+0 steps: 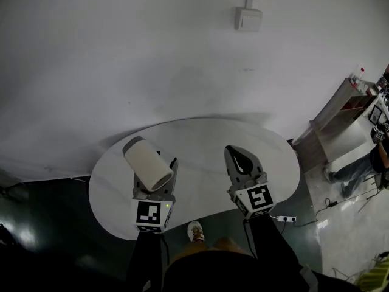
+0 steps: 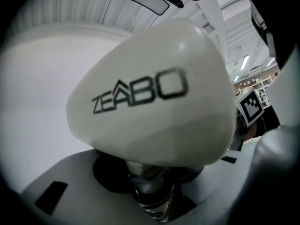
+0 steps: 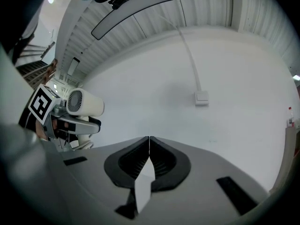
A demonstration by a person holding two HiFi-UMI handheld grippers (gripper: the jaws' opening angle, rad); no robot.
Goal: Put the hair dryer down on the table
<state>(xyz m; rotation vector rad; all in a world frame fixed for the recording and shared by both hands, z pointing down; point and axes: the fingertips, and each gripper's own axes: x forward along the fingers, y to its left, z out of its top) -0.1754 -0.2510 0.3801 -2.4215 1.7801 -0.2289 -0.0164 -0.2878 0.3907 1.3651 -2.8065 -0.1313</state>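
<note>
The left hand-held gripper (image 1: pixel 157 186) is gripping the hair dryer (image 1: pixel 148 164) by its handle. In the left gripper view the jaws are standing partly apart and pressing on the handle from both sides, and the cream barrel with dark lettering is sitting just above them. The right hand-held gripper (image 1: pixel 238 156) is carrying nothing, and its jaws are lying together with no gap between them. It is waiting beside the left one, well apart from the dryer.

In the head view both are pointing forward over the near part of the white tabletop (image 1: pixel 200 137). The dryer is showing over the left part of it, and I judge that it is hanging in the air and not resting on anything. So the step in hand is the carrying of the dryer to its place, and the putting down is not yet done.

The next move is asking for a lowering of the left one until the barrel or the handle is lying on the bare tabletop, and only then an opening of the jaws. The round barrel may be rolling a little when it is released.

Behind the tabletop a plain wall is rising, with a switch box (image 1: pixel 248 18) high on it.
</note>
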